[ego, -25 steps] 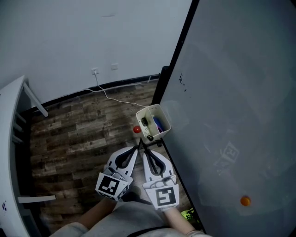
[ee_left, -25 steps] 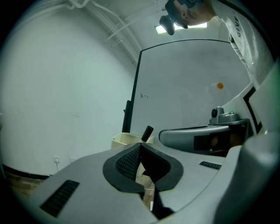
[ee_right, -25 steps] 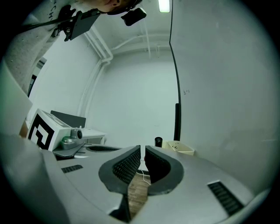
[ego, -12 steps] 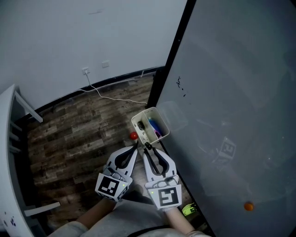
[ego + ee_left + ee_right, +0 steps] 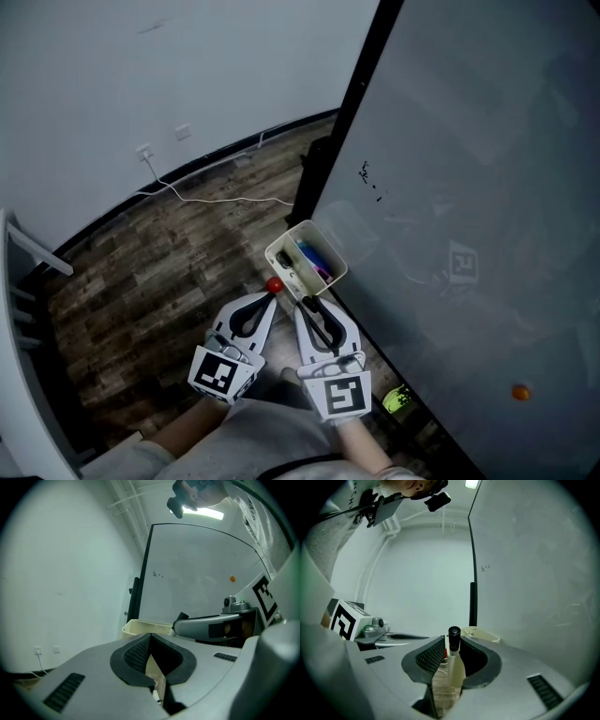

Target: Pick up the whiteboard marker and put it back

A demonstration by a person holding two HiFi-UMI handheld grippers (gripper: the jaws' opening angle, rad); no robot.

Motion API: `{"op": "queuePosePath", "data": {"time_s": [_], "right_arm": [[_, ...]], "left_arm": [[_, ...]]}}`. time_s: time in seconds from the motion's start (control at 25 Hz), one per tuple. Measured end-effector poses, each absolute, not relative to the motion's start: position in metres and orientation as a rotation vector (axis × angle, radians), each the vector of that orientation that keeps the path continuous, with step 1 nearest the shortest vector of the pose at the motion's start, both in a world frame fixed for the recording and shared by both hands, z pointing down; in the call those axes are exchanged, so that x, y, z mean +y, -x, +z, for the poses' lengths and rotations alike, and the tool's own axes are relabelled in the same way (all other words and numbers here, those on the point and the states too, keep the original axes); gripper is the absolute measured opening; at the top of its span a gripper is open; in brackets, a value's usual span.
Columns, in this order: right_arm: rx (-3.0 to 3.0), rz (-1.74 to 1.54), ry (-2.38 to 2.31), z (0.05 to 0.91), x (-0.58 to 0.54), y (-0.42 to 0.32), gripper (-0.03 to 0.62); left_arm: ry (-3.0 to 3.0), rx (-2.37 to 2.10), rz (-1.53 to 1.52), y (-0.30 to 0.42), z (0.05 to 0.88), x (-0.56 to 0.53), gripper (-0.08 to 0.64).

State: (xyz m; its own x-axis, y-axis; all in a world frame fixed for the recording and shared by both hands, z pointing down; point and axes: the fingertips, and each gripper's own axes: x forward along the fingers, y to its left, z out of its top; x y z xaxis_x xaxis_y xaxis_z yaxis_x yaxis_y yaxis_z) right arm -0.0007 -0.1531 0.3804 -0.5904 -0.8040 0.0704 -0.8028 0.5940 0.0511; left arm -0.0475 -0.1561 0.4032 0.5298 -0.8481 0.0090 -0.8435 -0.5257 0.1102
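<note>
Whiteboard marker (image 5: 453,660) clamped in the right claw (image 5: 452,639), just short of the holder cup (image 5: 286,236).
Its cap points toward the cup at the whiteboard's (image 5: 469,187) edge, probably ready for dropping in; the left claw (image 5: 150,639) is closed on nothing.

Left tool (image 5: 270,296) and right tool (image 5: 306,304) side by side, low in front of my body, tips angled toward each other, close together. Left tool: jaws pressed together, nothing between. Right tool: jaws clamped on whiteboard marker (image 5: 453,660), dark end standing clear of jaw tips. My left forearm (image 5: 181,434) and right forearm (image 5: 364,448) come in from below.
</note>
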Motion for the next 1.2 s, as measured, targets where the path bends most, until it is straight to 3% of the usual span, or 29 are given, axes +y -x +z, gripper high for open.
{"op": "queuePosePath", "data": {"time_s": [1.2], "right_arm": [[-2.574,0.061,-1.652,0.381,-0.156,0.003,0.081]], "left_arm": [[-2.763,-1.133,-0.087,0.059,0.407,-0.166,0.014]]}}
